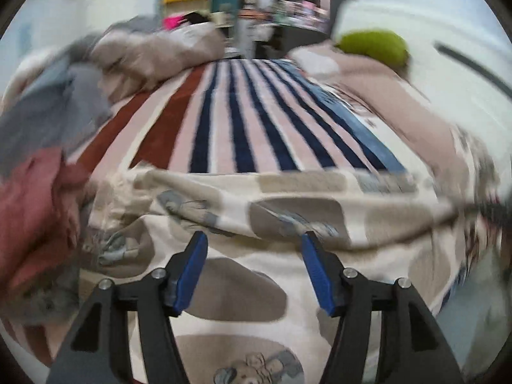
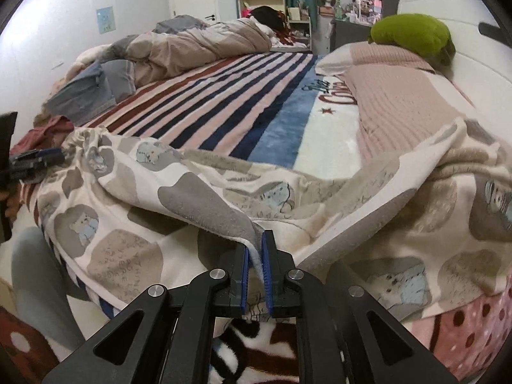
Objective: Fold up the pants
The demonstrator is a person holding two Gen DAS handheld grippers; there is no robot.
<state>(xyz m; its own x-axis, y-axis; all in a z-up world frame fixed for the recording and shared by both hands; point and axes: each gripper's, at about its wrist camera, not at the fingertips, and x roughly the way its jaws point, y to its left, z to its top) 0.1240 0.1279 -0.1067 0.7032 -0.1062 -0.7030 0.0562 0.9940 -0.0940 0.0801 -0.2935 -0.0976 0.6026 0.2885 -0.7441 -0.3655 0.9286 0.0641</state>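
One pair of cream patterned pants [image 2: 224, 188] lies spread across the near edge of a bed, over one striped blanket [image 2: 224, 102]. The right gripper [image 2: 255, 256] pinches a fold of the pants' fabric between its two blue pads [image 2: 265, 275]. The left gripper [image 1: 252, 246] hangs just above the pants, jaws spread, nothing between them. One green cushion [image 2: 412, 33] rests by the headboard.

Spread fingers [image 1: 252, 240] — patterned pants [image 1: 243, 288] beneath
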